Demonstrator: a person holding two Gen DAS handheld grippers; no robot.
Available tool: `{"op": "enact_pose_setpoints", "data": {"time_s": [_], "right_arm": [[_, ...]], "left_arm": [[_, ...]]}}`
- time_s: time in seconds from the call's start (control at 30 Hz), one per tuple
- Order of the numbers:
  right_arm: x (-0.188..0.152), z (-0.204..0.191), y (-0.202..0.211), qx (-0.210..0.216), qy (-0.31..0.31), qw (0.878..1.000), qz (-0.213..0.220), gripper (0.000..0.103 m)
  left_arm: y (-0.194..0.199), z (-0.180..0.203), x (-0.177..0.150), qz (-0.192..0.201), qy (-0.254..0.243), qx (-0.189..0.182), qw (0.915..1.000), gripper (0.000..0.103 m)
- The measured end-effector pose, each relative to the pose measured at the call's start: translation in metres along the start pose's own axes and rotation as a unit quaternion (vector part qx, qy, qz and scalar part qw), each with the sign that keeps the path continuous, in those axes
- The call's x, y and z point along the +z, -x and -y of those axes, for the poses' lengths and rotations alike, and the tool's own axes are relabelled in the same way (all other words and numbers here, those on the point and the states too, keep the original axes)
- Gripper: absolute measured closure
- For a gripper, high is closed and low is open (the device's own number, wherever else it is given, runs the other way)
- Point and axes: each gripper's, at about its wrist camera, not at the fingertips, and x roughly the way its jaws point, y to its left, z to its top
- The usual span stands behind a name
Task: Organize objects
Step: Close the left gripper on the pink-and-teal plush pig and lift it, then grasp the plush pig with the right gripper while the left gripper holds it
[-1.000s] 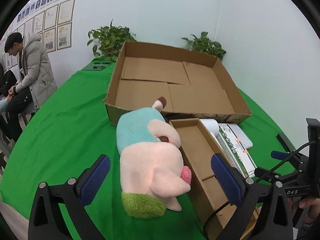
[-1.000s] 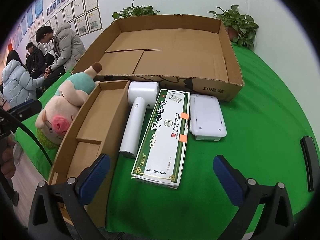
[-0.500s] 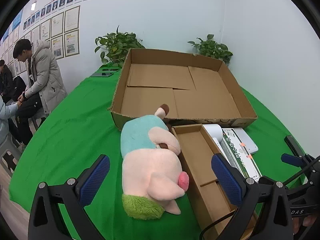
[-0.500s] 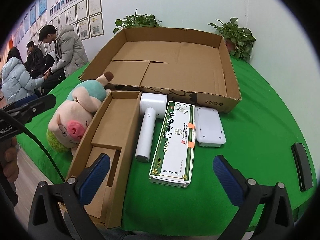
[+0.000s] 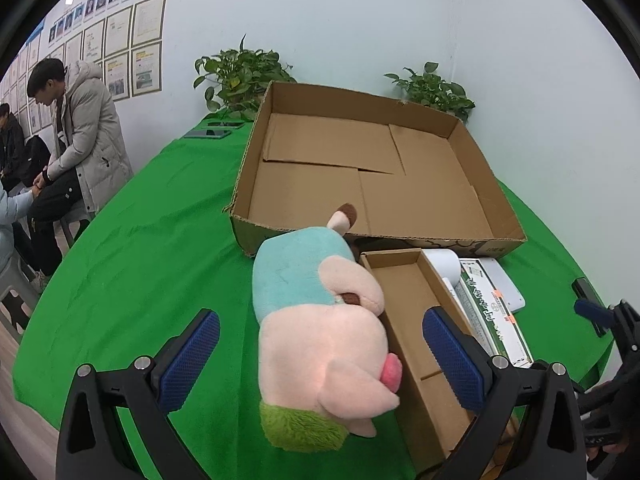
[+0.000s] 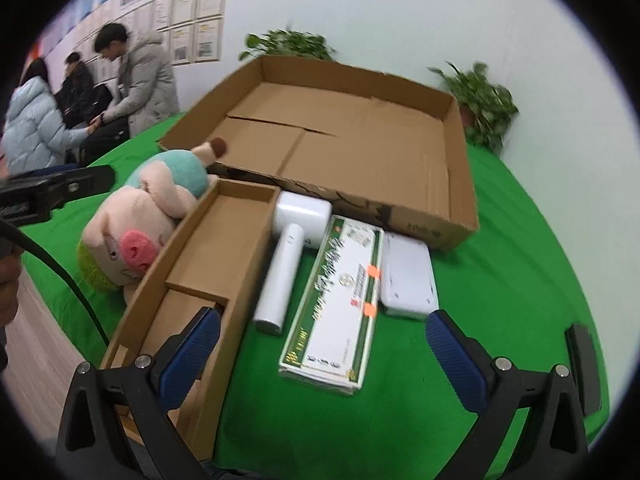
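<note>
A pink plush pig (image 5: 320,332) in a teal shirt lies on the green cloth, against a narrow open cardboard box (image 5: 416,336). My left gripper (image 5: 320,360) is open, its pads on either side of the pig's head, apart from it. In the right wrist view the pig (image 6: 136,220), narrow box (image 6: 208,264), a white handheld device (image 6: 288,252), a green-and-white carton (image 6: 340,300) and a white flat case (image 6: 408,276) lie in a row. My right gripper (image 6: 322,358) is open above the carton's near end.
A large shallow cardboard box (image 5: 368,176) stands behind the row, also in the right wrist view (image 6: 352,140). Potted plants (image 5: 240,76) stand at the back wall. People (image 5: 76,136) sit to the left. A black flat object (image 6: 584,364) lies at the right edge.
Both grippers have pulled back and risen a little, so the table looks farther off. The right view has swung left. No object has moved.
</note>
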Motion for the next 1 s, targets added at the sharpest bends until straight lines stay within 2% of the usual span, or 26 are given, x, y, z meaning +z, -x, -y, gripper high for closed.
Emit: {"op": "enact_pose_setpoints", "data": {"time_s": [0.1,0.17,0.23,0.27,0.33,0.4,0.57,0.7,0.83,1.0], "right_arm": [[0.005,-0.012,0.016,0.017,0.047,0.997,0.064,0.001],[0.01,-0.021,0.03,0.046,0.075,0.99,0.112,0.001],[0.015,-0.027,0.038,0.076,0.096,0.982,0.142,0.001],[0.018,-0.031,0.04,0.088,0.104,0.979,0.149,0.001],[0.026,-0.039,0.035,0.122,0.11,0.977,0.139,0.001],[0.033,-0.043,0.027,0.157,0.101,0.974,0.125,0.001],[0.052,-0.049,0.025,0.234,0.066,0.96,0.136,0.001],[0.074,-0.063,0.007,0.288,0.042,0.951,0.108,0.001],[0.092,-0.085,-0.015,0.315,0.03,0.946,0.069,0.001],[0.106,-0.109,-0.04,0.324,0.006,0.946,0.023,0.001]], "left_arm": [[-0.014,-0.011,-0.001,-0.023,0.008,-0.008,0.9997,0.001],[-0.024,-0.021,-0.004,-0.037,0.021,-0.015,0.999,0.002],[-0.039,-0.028,-0.011,-0.063,0.036,-0.041,0.9965,0.003],[-0.047,-0.031,-0.016,-0.077,0.044,-0.056,0.9945,0.007],[-0.057,-0.037,-0.025,-0.09,0.065,-0.091,0.9896,0.009],[-0.062,-0.042,-0.032,-0.095,0.074,-0.126,0.9846,0.024],[-0.057,-0.052,-0.04,-0.082,0.07,-0.142,0.9839,0.038],[-0.048,-0.058,-0.045,-0.072,0.071,-0.151,0.9834,0.043],[-0.034,-0.071,-0.052,-0.063,0.08,-0.152,0.9831,0.045],[-0.015,-0.081,-0.056,-0.056,0.068,-0.129,0.9878,0.047]]}}
